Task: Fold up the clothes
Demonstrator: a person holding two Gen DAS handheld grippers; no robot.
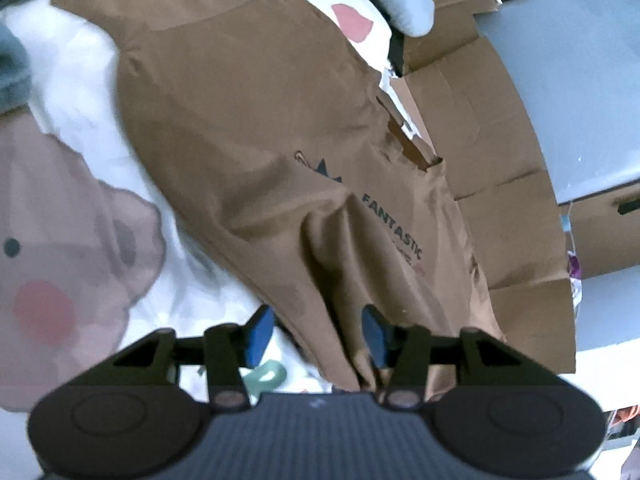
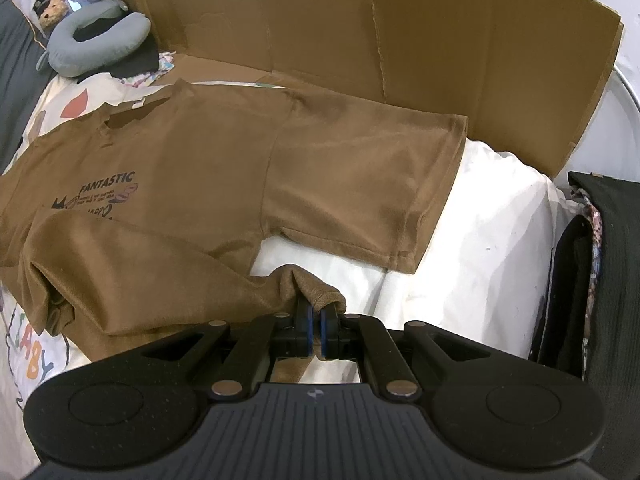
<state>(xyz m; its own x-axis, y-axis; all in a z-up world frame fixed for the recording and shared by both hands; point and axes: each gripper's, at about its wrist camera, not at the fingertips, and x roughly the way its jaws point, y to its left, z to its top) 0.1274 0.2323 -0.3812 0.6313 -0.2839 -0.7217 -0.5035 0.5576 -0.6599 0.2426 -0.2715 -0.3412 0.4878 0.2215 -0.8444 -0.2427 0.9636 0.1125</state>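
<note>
Under my left tool: my left gripper (image 1: 318, 334) stands about half apart, its blue pads (image 1: 259, 334) pressing nothing; a ridge of the brown T-shirt (image 1: 248, 128) runs up between them, loose.
Left view, shirt place: it lies spread on the white bedding (image 1: 80, 76), with cardboard (image 1: 496, 152) beside it.
Right view, my tool: my right gripper (image 2: 318, 330) is closed tight on a small tip of the shirt's hem (image 2: 316, 286).
Right view, shirt place: the body lies flat, one sleeve (image 2: 372, 188) stretched to the side, the lower part bunched near me.
Handling: I judge the cloth light, soft and limp; it will sag and wrinkle but not break.
Where to hold: corners and hems, pinched deep, so it does not slip.
</note>
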